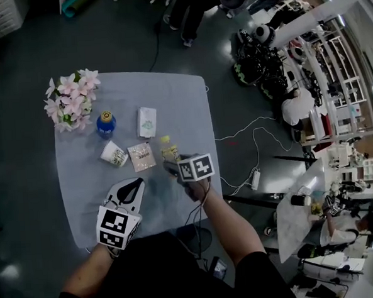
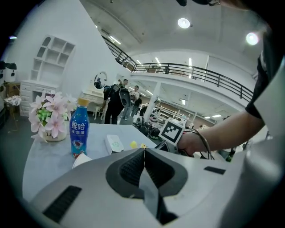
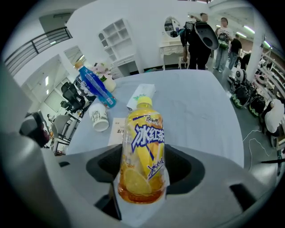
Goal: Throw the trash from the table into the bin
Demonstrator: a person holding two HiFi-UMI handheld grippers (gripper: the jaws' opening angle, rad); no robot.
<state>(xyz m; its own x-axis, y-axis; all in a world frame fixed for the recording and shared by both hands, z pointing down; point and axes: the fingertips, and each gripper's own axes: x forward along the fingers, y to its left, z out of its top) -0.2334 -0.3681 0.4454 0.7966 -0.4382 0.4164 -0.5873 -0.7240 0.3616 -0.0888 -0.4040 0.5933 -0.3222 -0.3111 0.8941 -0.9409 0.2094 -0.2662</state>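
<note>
Looking steeply down on a grey table (image 1: 171, 102) filling the left centre of the head view, with dark floor lying all round it. Seeing racks of shelves (image 1: 341, 104) crowding the right edge of the frame and a person's legs (image 1: 188, 16) standing at the top centre, both well apart from the table. Noting a white cable (image 1: 249, 135) trailing over the floor just right of the table's edge.

Finding a bunch of pink flowers (image 1: 71, 100) sitting at the table's upper left corner, and a blue bottle (image 1: 106, 123) standing upright just below and right of them. Finding a white carton (image 1: 147, 122) lying right of the blue bottle, a paper cup (image 1: 114, 154) lying on its side below that bottle, and a flat packet (image 1: 141, 157) lying just right of the cup.

Gripping a yellow drink bottle (image 3: 144, 151) in the right gripper (image 1: 175, 166), low in the middle of the table and just right of the flat packet. Jaws standing wide apart yet pressing on the bottle's lower half from both sides, with the cap pointing away toward the carton. Not telling whether the bottle's base is touching the table.

Holding the left gripper (image 2: 144, 156) over the table's lower left part, jaws closed tip to tip, pointing toward the blue bottle and the flowers.
</note>
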